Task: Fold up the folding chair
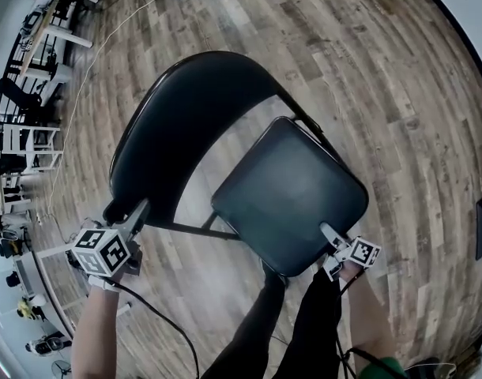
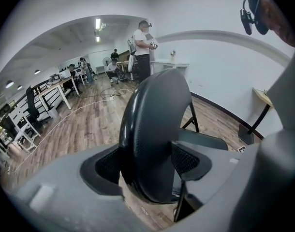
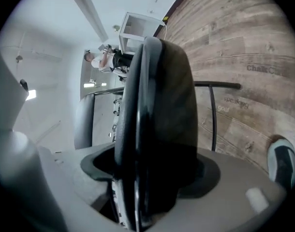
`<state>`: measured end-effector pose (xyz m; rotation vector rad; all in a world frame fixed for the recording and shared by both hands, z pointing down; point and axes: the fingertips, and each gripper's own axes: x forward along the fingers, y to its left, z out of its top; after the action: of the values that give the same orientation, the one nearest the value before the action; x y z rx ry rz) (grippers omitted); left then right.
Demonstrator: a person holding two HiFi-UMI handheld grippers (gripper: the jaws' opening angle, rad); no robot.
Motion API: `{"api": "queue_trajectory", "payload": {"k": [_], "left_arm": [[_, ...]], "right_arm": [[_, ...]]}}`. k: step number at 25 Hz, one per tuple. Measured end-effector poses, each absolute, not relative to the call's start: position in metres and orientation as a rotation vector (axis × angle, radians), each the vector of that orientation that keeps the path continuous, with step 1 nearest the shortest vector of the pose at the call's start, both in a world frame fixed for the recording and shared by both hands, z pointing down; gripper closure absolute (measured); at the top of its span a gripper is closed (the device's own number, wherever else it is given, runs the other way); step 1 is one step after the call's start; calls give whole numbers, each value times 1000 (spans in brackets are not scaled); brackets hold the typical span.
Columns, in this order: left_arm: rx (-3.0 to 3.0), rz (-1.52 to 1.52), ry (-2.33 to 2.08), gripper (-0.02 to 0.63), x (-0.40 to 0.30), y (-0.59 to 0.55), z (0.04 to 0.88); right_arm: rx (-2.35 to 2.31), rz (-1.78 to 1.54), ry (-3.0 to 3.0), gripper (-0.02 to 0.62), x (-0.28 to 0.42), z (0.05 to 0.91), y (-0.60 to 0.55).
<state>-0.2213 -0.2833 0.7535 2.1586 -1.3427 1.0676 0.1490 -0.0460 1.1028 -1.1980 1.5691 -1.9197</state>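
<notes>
A black folding chair stands open on the wood floor below me. Its curved backrest (image 1: 186, 109) is at upper left and its padded seat (image 1: 292, 192) at centre right. My left gripper (image 1: 124, 212) is shut on the backrest's lower left end. In the left gripper view the backrest's edge (image 2: 154, 129) fills the gap between both pads (image 2: 188, 161), with the seat (image 2: 203, 139) behind it. My right gripper (image 1: 329, 239) is shut on the seat's near right corner. In the right gripper view the seat's edge (image 3: 162, 105) stands between the jaws, one finger above it and one below.
My dark trouser legs (image 1: 304, 330) stand just behind the chair, a shoe (image 3: 283, 161) near its frame tube (image 3: 213, 115). A white cable (image 1: 91, 61) crosses the floor. Desks and chairs (image 1: 28, 69) line the left side. A person (image 2: 142, 47) stands far off.
</notes>
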Motion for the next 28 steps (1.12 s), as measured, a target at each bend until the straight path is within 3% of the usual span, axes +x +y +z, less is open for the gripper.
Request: {"api": "queue_trajectory", "payload": {"k": [2,12,28], "left_arm": [[2144,1067,-1350,290,-222,-283,754],[2162,995,-1367,319,-222,-277,725],[2270,782,-1450,345,-222,-250,616]], "right_arm": [[-1247,-1922,1521,244,151,1106,-44],[-1300,-1932,1557,249,146,1074,-58],[-1377,-1959,1534,336,94,923,-119]]}}
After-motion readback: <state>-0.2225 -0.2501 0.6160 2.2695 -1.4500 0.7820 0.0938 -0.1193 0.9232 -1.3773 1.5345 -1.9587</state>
